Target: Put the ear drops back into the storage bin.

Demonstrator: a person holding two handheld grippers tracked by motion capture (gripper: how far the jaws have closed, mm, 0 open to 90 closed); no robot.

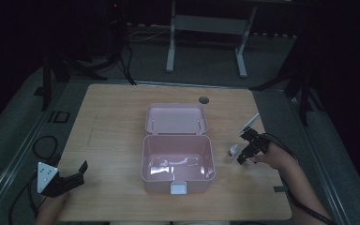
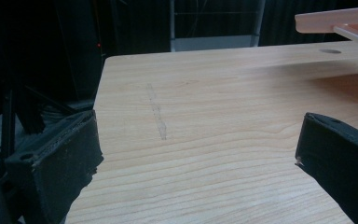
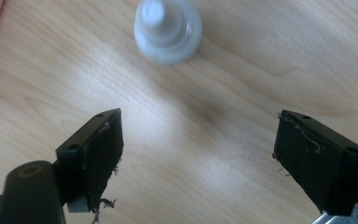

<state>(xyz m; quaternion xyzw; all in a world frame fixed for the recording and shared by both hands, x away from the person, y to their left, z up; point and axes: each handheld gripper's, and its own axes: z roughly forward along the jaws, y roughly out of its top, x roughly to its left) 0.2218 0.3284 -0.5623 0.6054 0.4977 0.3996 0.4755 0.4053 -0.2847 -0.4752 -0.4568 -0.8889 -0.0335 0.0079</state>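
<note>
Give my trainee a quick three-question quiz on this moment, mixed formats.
1. True or false: the pink box has its lid open.
2. Multiple choice: the small white bottle stands A) inside the box, B) on the table right of the box, C) between the jaws of the left gripper.
3. Fill in: the right gripper is open, with its jaws ____ the bottle.

Key: 1 true; 2 B; 3 not touching (just short of it).
</note>
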